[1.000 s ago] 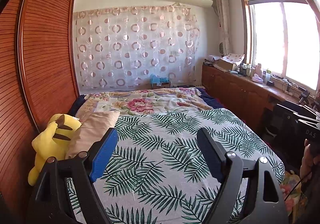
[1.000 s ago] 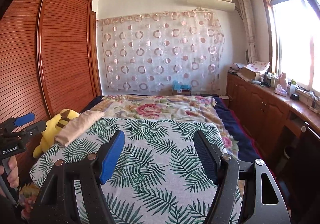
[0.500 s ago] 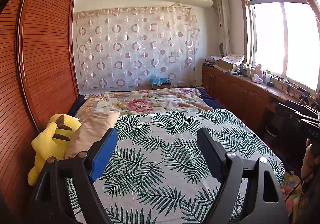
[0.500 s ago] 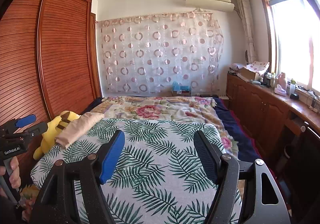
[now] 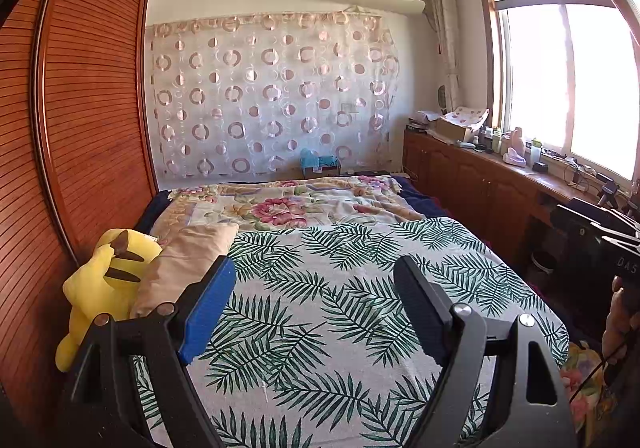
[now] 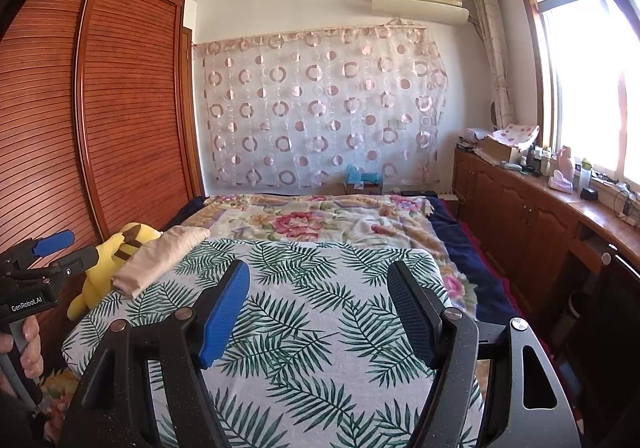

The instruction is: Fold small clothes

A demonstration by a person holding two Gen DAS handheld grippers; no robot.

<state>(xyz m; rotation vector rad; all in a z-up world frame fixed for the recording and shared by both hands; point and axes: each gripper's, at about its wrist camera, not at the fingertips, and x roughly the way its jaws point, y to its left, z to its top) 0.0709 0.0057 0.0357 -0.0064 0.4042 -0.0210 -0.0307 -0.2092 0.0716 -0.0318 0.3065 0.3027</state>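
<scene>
A beige folded cloth [image 5: 180, 264] [image 6: 160, 256] lies at the left edge of the palm-leaf bedsheet [image 5: 320, 328] [image 6: 320, 328], against a yellow plush toy [image 5: 104, 288] [image 6: 112, 260]. My left gripper [image 5: 314, 268] hovers open above the near part of the sheet, with the cloth just left of its blue finger. My right gripper [image 6: 316, 272] is also open over the sheet, the cloth well to its left. Nothing is between either pair of fingers. The left gripper [image 6: 68, 250] shows at the left edge of the right wrist view, held by a hand [image 6: 28, 344].
A floral blanket [image 5: 288, 204] covers the far half of the bed. A slatted wooden wardrobe [image 5: 80, 128] runs along the left. Low wooden cabinets [image 6: 520, 216] with clutter on top stand under the window at the right. A patterned curtain [image 6: 320, 108] hangs behind.
The right wrist view has drifted very slightly; both grippers stay open and the cloth has not moved.
</scene>
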